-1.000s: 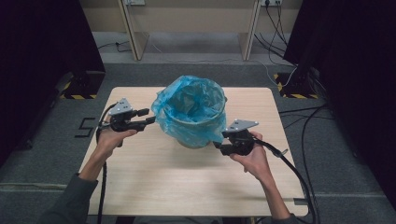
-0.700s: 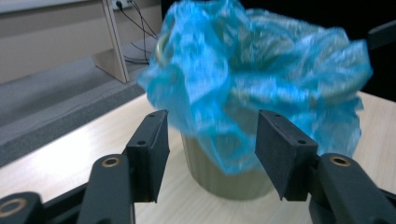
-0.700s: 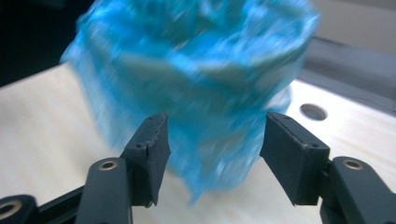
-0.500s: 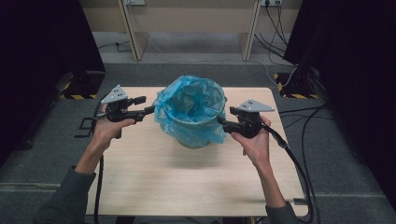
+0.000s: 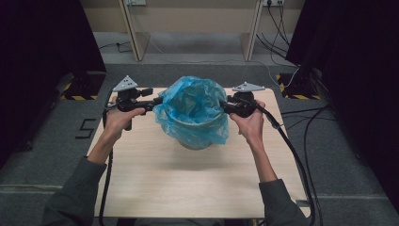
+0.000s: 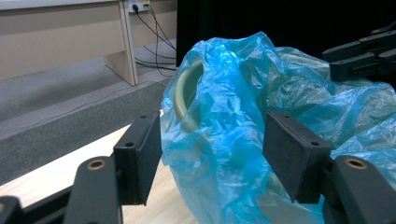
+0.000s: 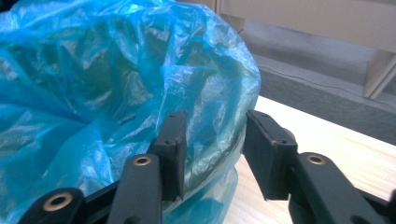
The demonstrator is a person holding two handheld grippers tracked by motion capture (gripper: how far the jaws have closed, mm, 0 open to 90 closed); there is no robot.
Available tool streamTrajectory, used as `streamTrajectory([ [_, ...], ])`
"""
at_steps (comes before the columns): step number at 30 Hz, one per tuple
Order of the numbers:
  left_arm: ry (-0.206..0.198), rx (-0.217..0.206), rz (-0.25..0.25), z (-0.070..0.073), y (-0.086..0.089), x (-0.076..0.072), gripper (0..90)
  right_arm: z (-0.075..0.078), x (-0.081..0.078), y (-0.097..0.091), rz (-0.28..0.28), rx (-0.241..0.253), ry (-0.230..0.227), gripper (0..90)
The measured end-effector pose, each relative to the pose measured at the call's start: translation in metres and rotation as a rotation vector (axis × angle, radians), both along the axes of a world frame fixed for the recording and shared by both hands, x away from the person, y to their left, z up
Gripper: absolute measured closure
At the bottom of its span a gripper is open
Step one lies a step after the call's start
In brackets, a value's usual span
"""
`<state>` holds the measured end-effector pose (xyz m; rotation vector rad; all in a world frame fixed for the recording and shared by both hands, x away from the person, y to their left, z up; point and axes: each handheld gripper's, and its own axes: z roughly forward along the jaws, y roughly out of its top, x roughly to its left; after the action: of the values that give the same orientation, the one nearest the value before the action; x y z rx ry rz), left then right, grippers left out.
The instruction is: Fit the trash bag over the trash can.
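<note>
A round bin lined with a crumpled blue plastic bag [image 5: 193, 113] stands mid-table; its pale rim [image 6: 183, 93] shows through the film. My left gripper [image 5: 159, 100] is at the bin's left side. Its jaws [image 6: 212, 135] have just been opening and stand wide, with a bulge of bag between the pads. My right gripper [image 5: 224, 106] is at the bin's right side. Its jaws [image 7: 215, 126] have just been closing and straddle the bag's edge and rim, one pad inside and one outside, with a gap still showing. The right gripper's jaws [image 6: 364, 56] also appear beyond the bag.
The wooden table [image 5: 188, 188] has bare surface in front of the bin. Grey carpet surrounds it. Desk legs [image 5: 131, 33] stand at the back and cables [image 5: 306, 127] lie on the floor at right. Dark curtains hang on both sides.
Both hands have risen and moved away from the person, from the bin's lower front to its rim at either side. The left jaws stand wider; the right jaws are narrower.
</note>
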<state>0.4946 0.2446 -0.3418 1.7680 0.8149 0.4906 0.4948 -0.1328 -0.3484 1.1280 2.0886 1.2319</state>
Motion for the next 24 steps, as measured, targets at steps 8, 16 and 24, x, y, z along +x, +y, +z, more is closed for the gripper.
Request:
streamTrajectory([
  [8, 0.012, 0.017, -0.001, 0.004, -0.009, 0.008, 34.8, -0.001, 0.028, 0.001, 0.019, -0.02, 0.005, 63.5],
  [16, 0.037, 0.056, -0.021, 0.008, -0.027, 0.018, 36.1, 0.003, 0.05, 0.001, 0.028, -0.029, 0.004, 56.6],
  [24, -0.016, 0.144, 0.004, 0.002, -0.013, 0.036, 80.4, 0.021, 0.012, 0.003, 0.016, -0.042, -0.045, 45.2],
])
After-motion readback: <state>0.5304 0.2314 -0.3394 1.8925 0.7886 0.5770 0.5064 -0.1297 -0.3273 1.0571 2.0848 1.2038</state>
